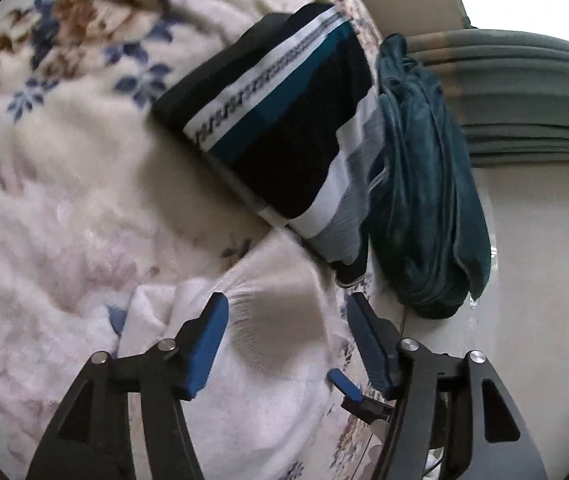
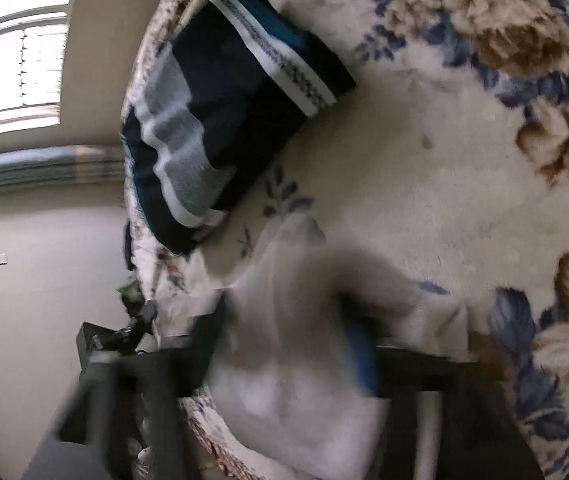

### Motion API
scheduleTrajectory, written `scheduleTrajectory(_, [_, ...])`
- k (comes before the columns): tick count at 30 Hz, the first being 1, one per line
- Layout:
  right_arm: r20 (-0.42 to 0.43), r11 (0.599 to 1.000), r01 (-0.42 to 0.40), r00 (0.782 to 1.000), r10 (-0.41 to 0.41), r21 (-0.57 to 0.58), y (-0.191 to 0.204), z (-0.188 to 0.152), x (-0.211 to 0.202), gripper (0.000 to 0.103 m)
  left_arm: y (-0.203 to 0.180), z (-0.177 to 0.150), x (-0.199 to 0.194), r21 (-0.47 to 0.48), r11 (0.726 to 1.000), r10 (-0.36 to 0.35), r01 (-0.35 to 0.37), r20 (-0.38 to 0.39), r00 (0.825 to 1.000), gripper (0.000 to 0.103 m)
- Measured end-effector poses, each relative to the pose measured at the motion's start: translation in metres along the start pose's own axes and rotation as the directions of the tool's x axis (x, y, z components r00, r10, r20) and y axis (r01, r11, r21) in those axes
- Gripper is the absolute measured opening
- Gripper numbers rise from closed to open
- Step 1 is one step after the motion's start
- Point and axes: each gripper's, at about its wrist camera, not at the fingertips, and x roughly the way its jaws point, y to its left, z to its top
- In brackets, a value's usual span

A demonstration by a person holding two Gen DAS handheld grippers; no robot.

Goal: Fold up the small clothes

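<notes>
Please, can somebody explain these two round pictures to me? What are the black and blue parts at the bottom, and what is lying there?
Each picture comes from a camera on a hand-held gripper, looking along its fingers. The left gripper shows black arms with blue fingers, standing open over a white garment on a floral blanket. Beyond lies a folded dark striped garment, with a teal cloth beside it. The right gripper is blurred but looks open; the white garment lies between its fingers. Neither seems to grip anything.
</notes>
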Motion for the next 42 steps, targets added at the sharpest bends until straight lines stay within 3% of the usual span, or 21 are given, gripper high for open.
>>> scheduleTrajectory(2, [0.017,1.000,0.003,1.000,-0.003,-0.005,-0.001,-0.001,-0.014,0.086,-0.007,0.000,-0.006,0.075,0.994,0.074,-0.076,0.026,0.997,0.059])
scheduleTrajectory(4, [0.041,0.999,0.047,0.998,-0.046,-0.020,-0.003,-0.002,-0.028,0.086,-0.013,-0.003,-0.003,0.171,0.968,0.183,-0.186,0.034,0.983,0.059])
scheduleTrajectory(9, [-0.005,0.986,0.164,0.986,-0.164,-0.003,-0.032,0.002,-0.021,0.086,-0.018,-0.010,0.042,0.345,0.887,0.346,-0.306,-0.060,0.936,0.058])
scheduleTrajectory(10, [-0.022,0.987,0.158,0.987,-0.158,0.002,-0.037,0.004,-0.014,0.086,-0.020,-0.011,0.052,0.383,0.867,0.370,-0.320,-0.064,0.927,0.055])
scheduleTrajectory(11, [-0.046,0.989,0.151,0.988,-0.150,0.004,-0.041,0.006,-0.006,0.086,-0.023,-0.011,0.056,0.403,0.856,0.376,-0.326,-0.052,0.925,0.044])
scheduleTrajectory(12, [-0.060,0.992,0.124,0.990,-0.124,-0.001,-0.042,0.008,0.003,0.081,-0.025,-0.010,0.060,0.417,0.847,0.379,-0.329,-0.040,0.924,0.011])
scheduleTrajectory(13, [-0.062,0.994,0.111,0.992,-0.111,-0.014,-0.041,0.008,0.008,0.073,-0.024,-0.009,0.062,0.421,0.842,0.390,-0.338,-0.043,0.920,0.012])
scheduleTrajectory(15, [-0.061,0.984,0.163,0.984,-0.167,-0.067,-0.034,0.009,0.017,0.010,-0.021,-0.004,0.058,0.417,0.833,0.404,-0.363,-0.011,0.915,0.011])
scheduleTrajectory(17, [-0.018,0.976,0.198,0.980,-0.200,-0.094,-0.028,0.009,0.015,0.009,-0.016,-0.002,0.055,0.409,0.821,0.430,-0.397,0.013,0.903,0.009])
scheduleTrajectory(20, [0.038,0.965,0.248,0.969,-0.245,-0.083,-0.029,0.014,0.007,0.008,0.003,0.004,0.059,0.367,0.829,0.455,-0.422,-0.003,0.890,0.008])
scheduleTrajectory(25, [0.040,0.920,0.375,0.927,-0.373,-0.112,-0.032,0.021,0.023,0.007,0.008,0.004,0.083,0.423,0.788,0.513,-0.448,-0.047,0.857,0.009])
scheduleTrajectory(27, [0.022,0.910,0.394,0.918,-0.395,-0.129,-0.032,0.023,0.030,0.007,0.008,0.008,0.079,0.393,0.817,0.485,-0.423,-0.069,0.872,0.013])
scheduleTrajectory(31, [-0.045,0.959,0.276,0.959,-0.279,-0.062,-0.036,0.025,0.018,0.017,0.010,0.017,0.038,0.268,0.915,0.337,-0.302,-0.096,0.937,0.028])
scheduleTrajectory(33, [-0.050,0.973,0.229,0.972,-0.230,-0.032,-0.038,0.021,0.000,0.029,0.010,0.015,0.019,0.244,0.925,0.316,-0.290,-0.070,0.946,0.029])
scheduleTrajectory(35, [-0.051,0.980,0.198,0.979,-0.199,-0.025,-0.040,0.013,-0.013,0.038,0.013,0.008,0.006,0.229,0.934,0.297,-0.275,-0.069,0.952,0.039])
scheduleTrajectory(36, [-0.075,0.979,0.202,0.976,-0.203,-0.018,-0.043,0.007,-0.015,0.047,0.014,0.001,0.008,0.221,0.938,0.293,-0.268,-0.087,0.952,0.046])
scheduleTrajectory(38, [-0.113,0.975,0.224,0.968,-0.223,-0.008,-0.050,-0.003,-0.011,0.052,0.013,-0.009,0.017,0.244,0.938,0.285,-0.248,-0.130,0.950,0.046])
scheduleTrajectory(39, [-0.132,0.973,0.229,0.965,-0.227,0.002,-0.054,-0.010,-0.007,0.052,0.009,-0.019,0.025,0.290,0.920,0.312,-0.264,-0.136,0.940,0.043])
scheduleTrajectory(40, [-0.134,0.973,0.229,0.965,-0.226,0.012,-0.056,-0.015,-0.005,0.052,0.005,-0.025,0.030,0.332,0.900,0.338,-0.284,-0.119,0.933,0.026])
scheduleTrajectory(41, [-0.120,0.977,0.211,0.971,-0.208,0.017,-0.056,-0.019,-0.005,0.038,0.003,-0.029,0.032,0.354,0.887,0.354,-0.296,-0.109,0.929,0.016])
scheduleTrajectory(42, [-0.101,0.980,0.197,0.976,-0.194,0.021,-0.055,-0.024,-0.007,0.011,0.000,-0.033,0.035,0.379,0.871,0.370,-0.312,-0.091,0.924,0.014])
